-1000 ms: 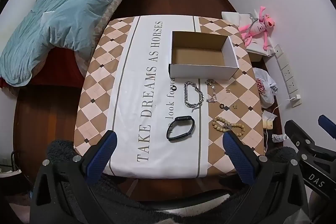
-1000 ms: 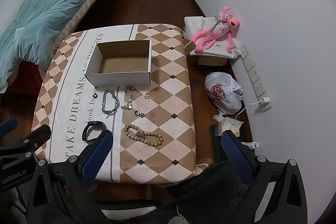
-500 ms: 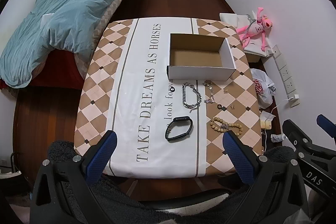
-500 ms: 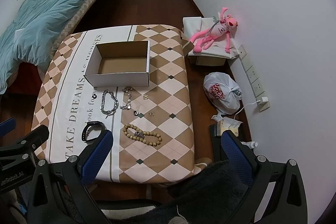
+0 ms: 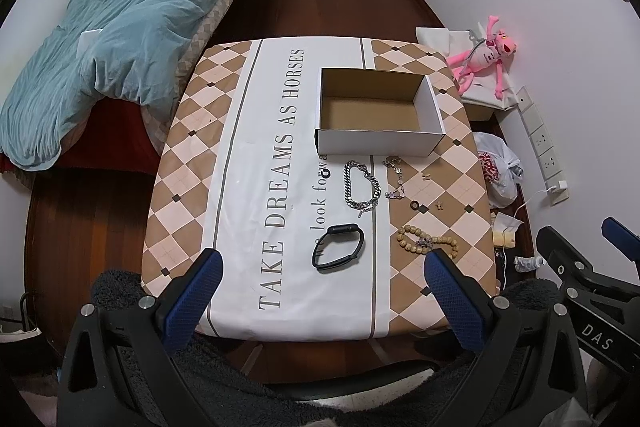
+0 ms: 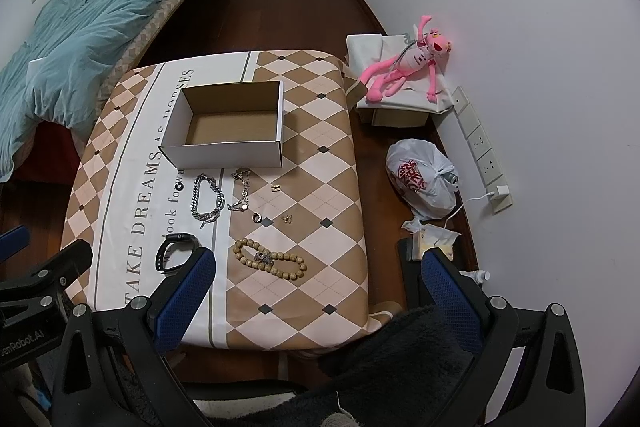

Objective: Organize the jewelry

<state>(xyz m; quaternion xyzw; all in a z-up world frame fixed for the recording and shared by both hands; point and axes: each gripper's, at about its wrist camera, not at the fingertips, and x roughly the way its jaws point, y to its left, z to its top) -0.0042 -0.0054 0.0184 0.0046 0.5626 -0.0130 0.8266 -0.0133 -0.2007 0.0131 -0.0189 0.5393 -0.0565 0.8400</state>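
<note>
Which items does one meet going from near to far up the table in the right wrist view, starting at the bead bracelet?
Bead bracelet → small dark ring → silver chain bracelet → cardboard box, open and empty.

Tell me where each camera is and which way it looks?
Left wrist view: sits on the left gripper, above the table's near edge, looking down over the tablecloth; its blue jaws, open, frame the black watch band.
Right wrist view: sits on the right gripper, further right, facing the same way; its open jaws frame the wooden bead bracelet.
Both show the empty cardboard box, silver chain bracelet and pink plush toy.
</note>
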